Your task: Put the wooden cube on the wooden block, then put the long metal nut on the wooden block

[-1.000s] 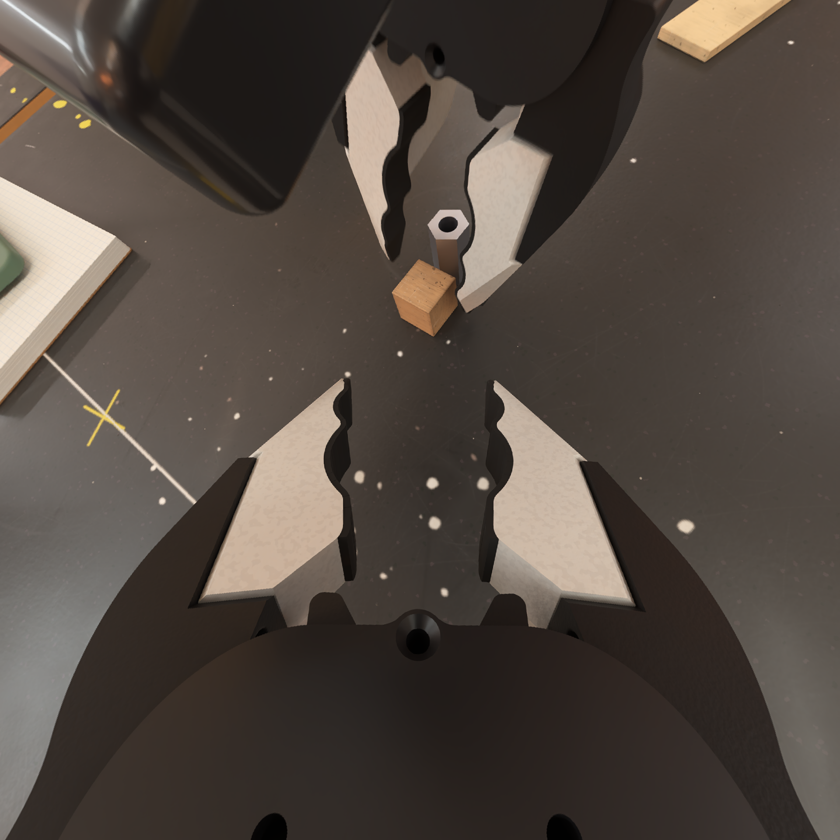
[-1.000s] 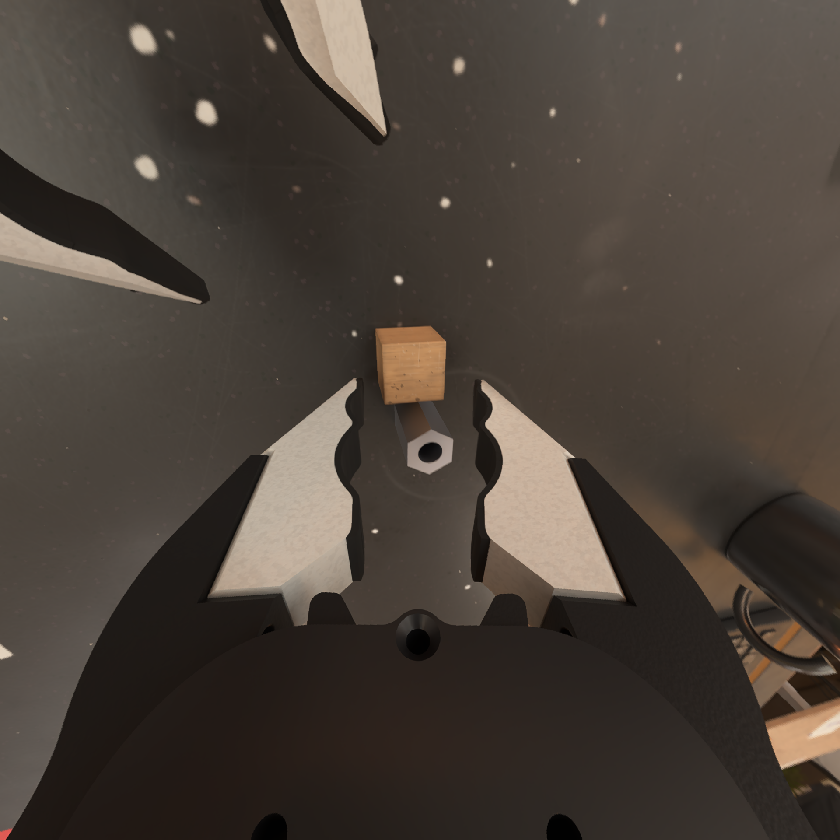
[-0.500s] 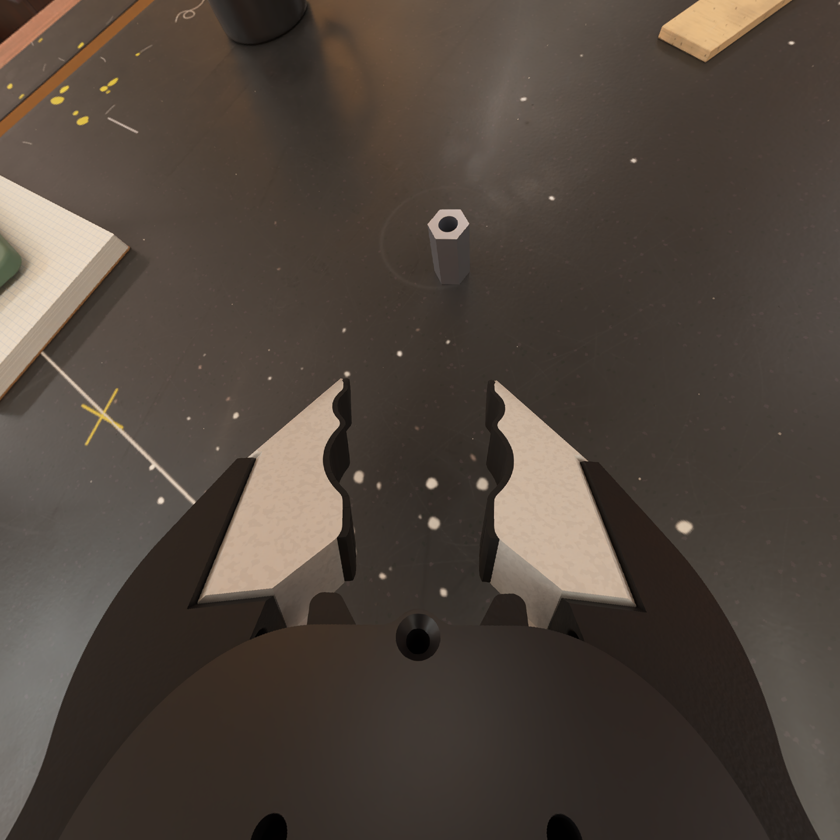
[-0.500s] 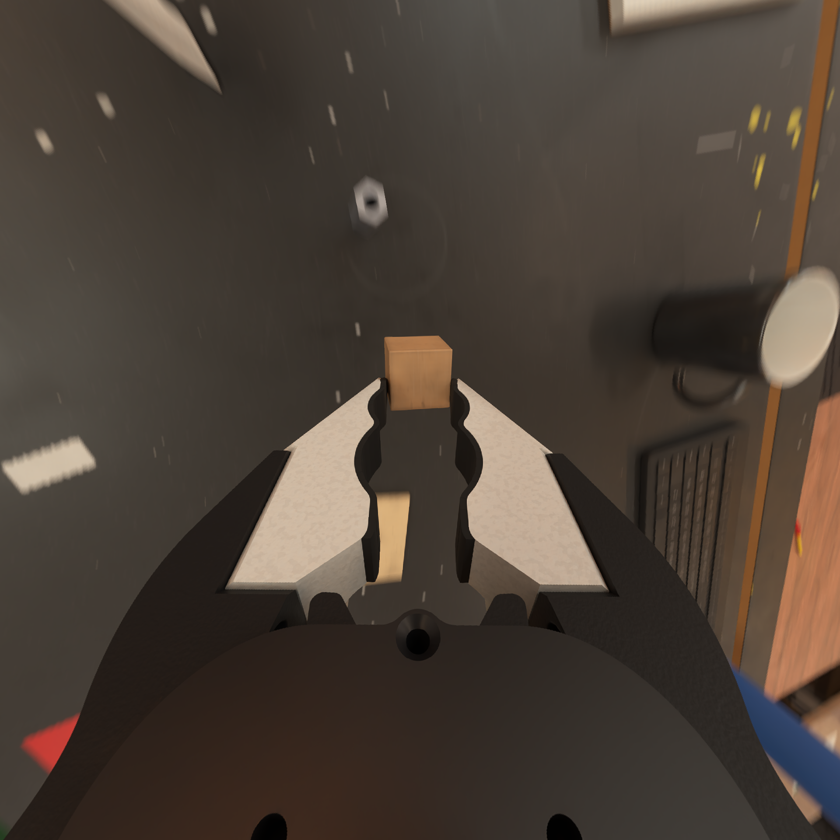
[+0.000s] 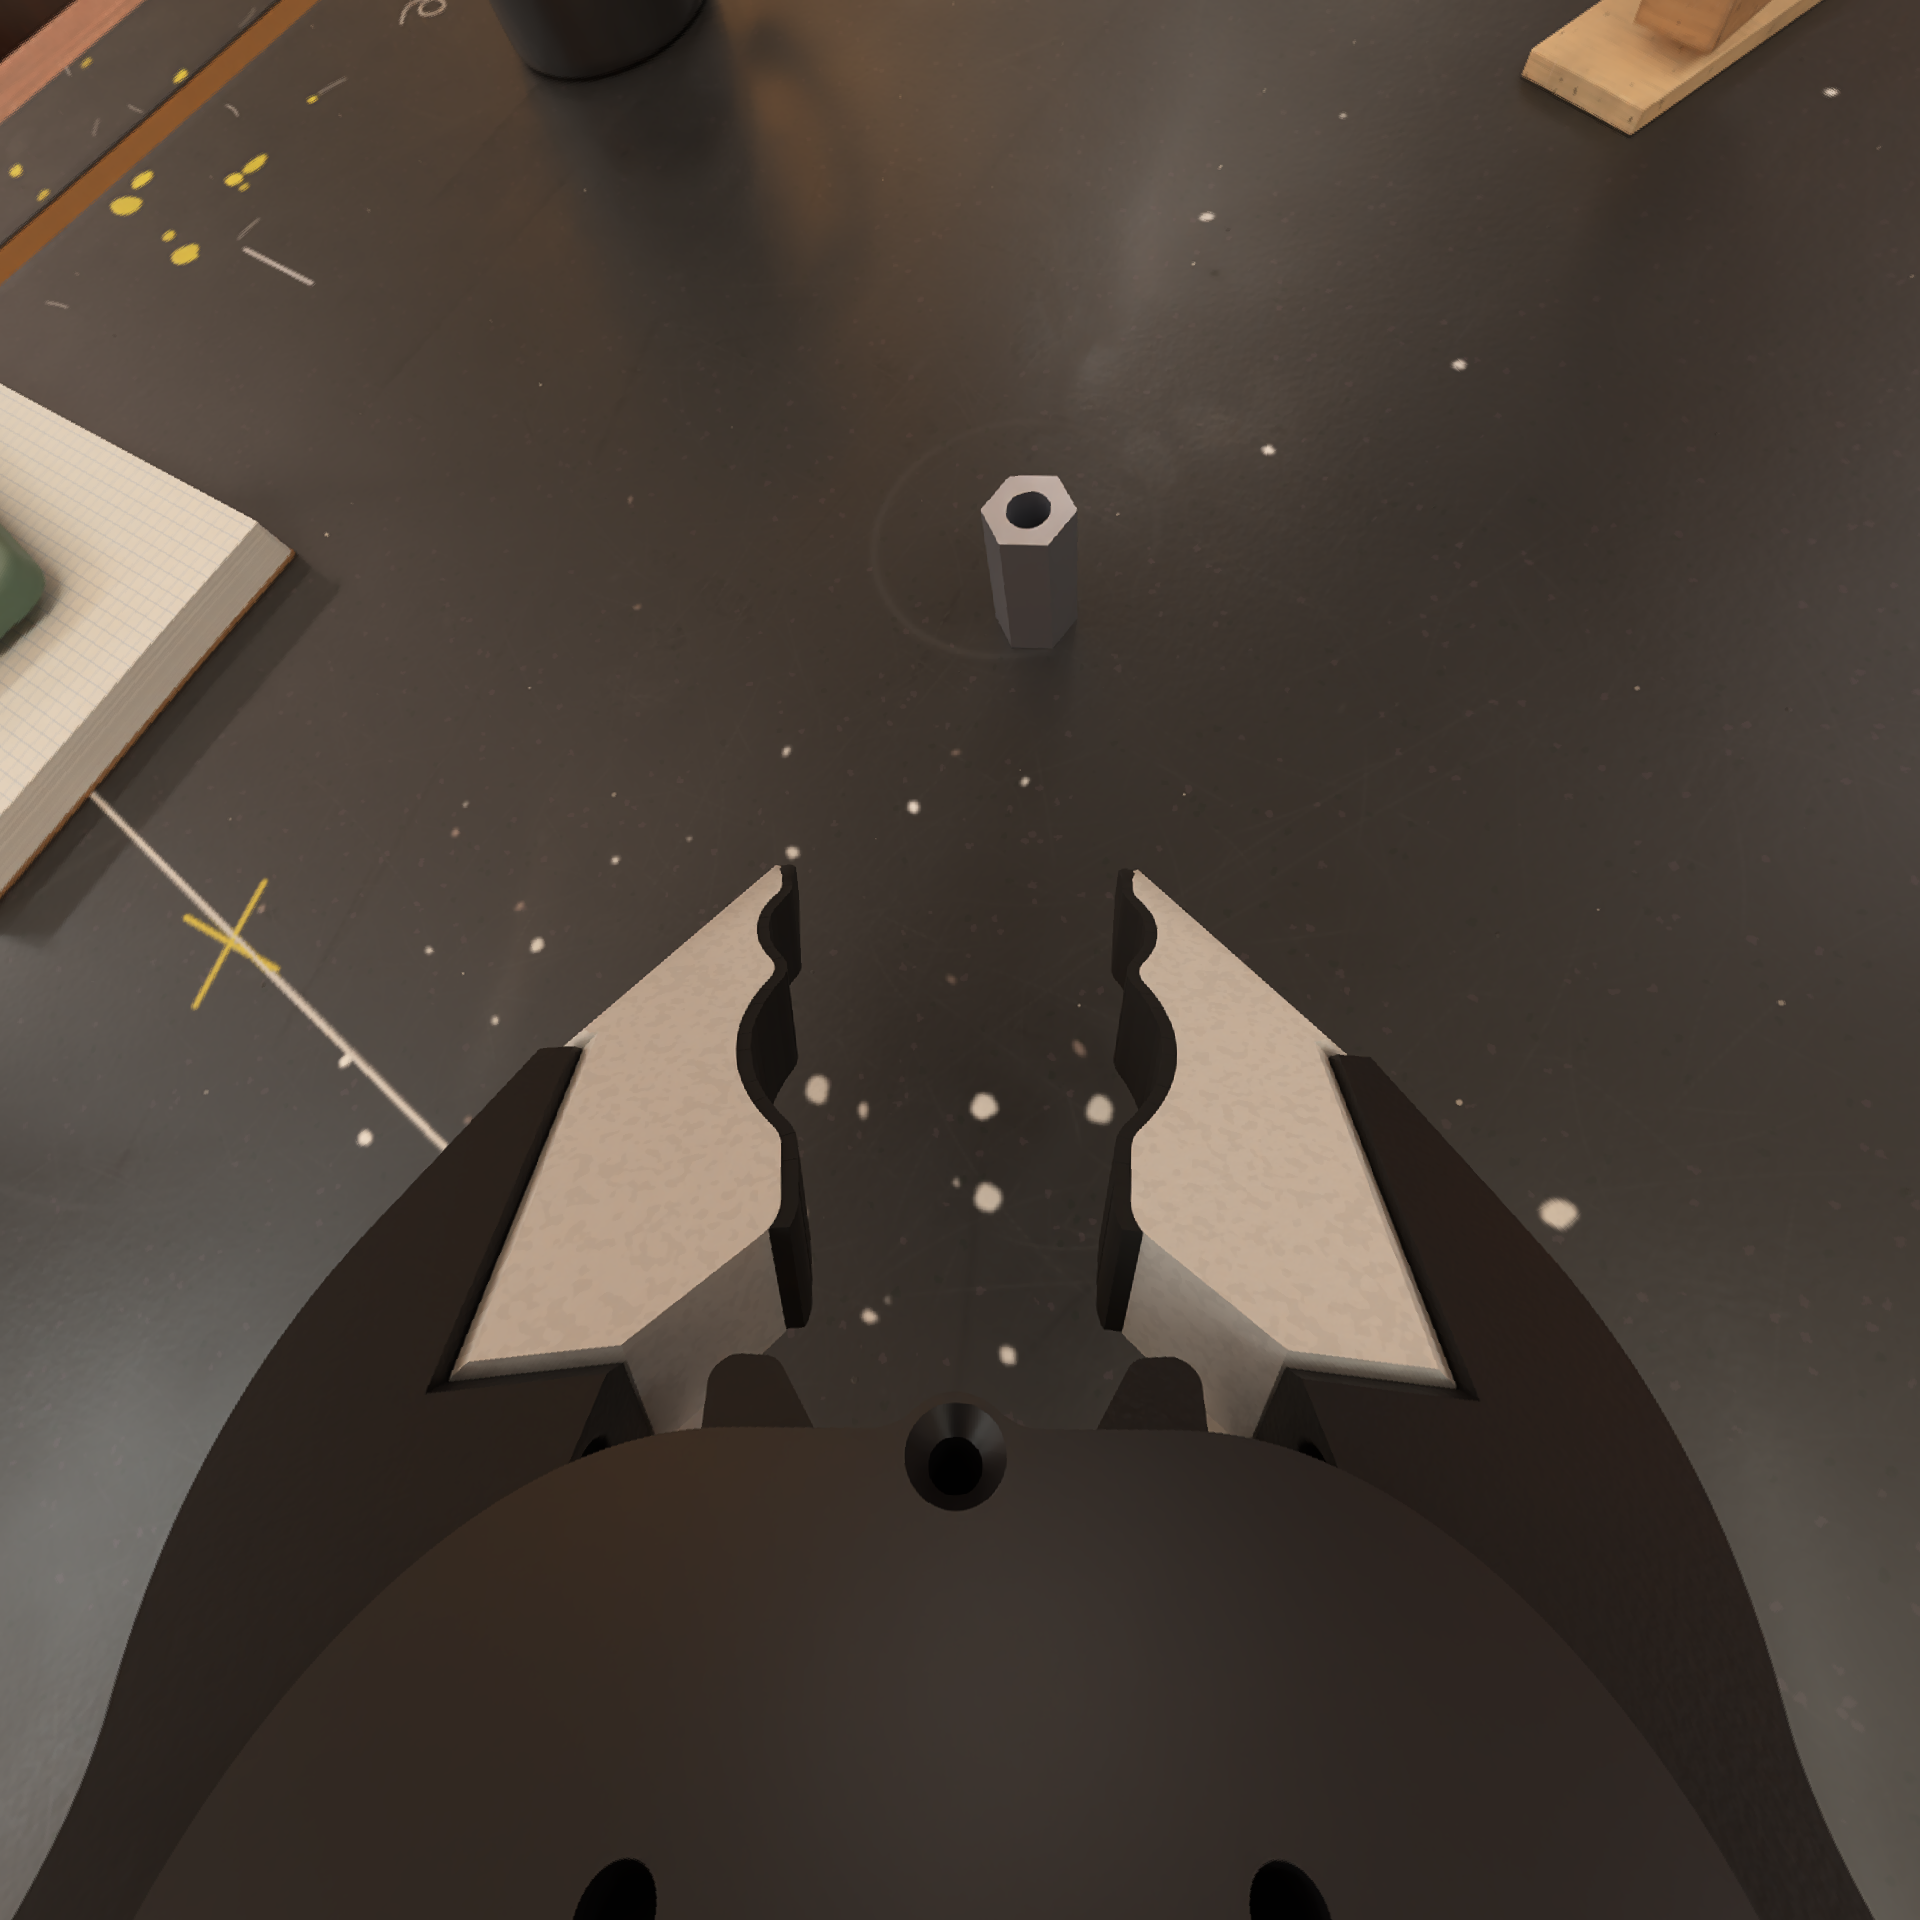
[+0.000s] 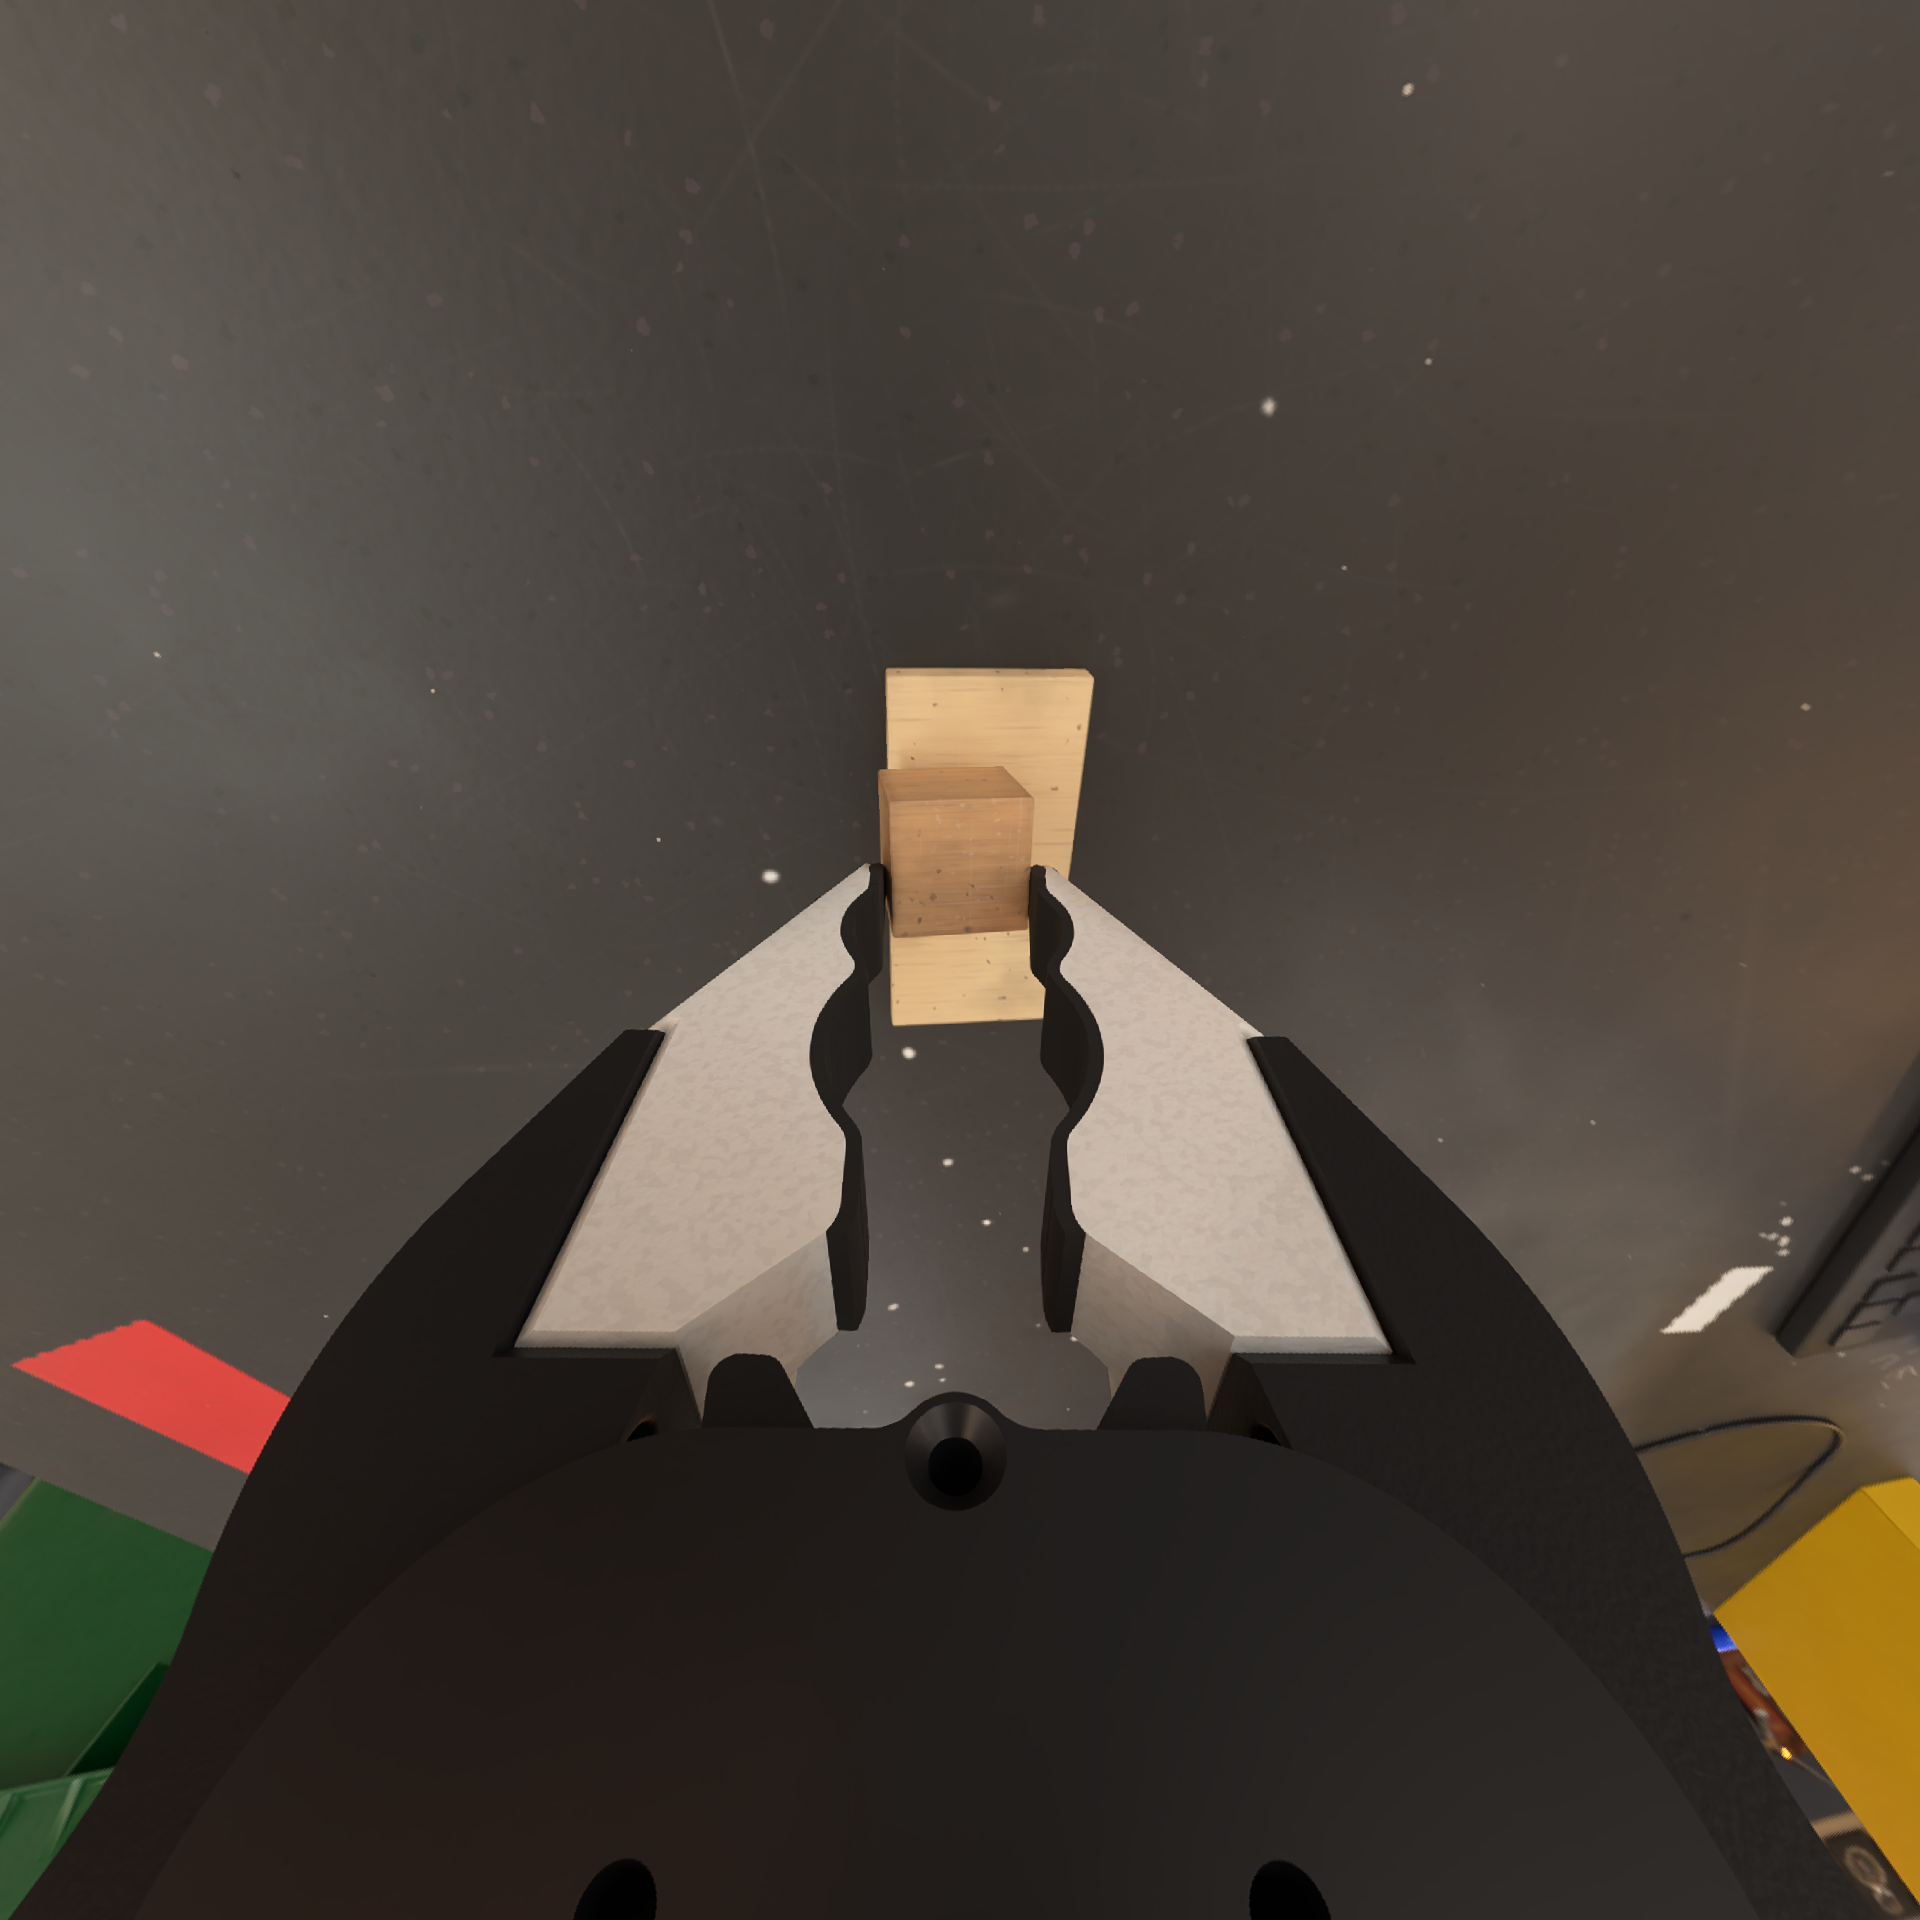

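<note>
Near the middle of the left wrist view, a little above centre, the long metal nut stands upright on the dark speckled tabletop, hexagonal bore facing up, well apart from everything else. The left gripper fills the lower half of the frame with its jaws spread wide and nothing between them; the nut lies ahead of the tips, slightly right of their centre line. At the upper right corner sits one end of the wooden block, with a darker piece of wood over it, cut off by the frame edge. A gridded notepad lies at the left edge and the base of a dark cup at the top.

Centre frame in the right wrist view, the right gripper has its jaws closed on the wooden cube, pinching only the cube's lower part at the very tips. The wooden block lies flat directly behind the cube, pale and narrow, not much wider than the cube itself. Whether the cube already rests on it or hangs just above, I cannot tell.

The grip is shallow, so the cube could twist or slip during lowering. Since the block is narrow, a release while off-centre or still raised could let the cube tip off an edge. It should also sit toward one end; otherwise little room remains for the tall, easily toppled nut.
</note>
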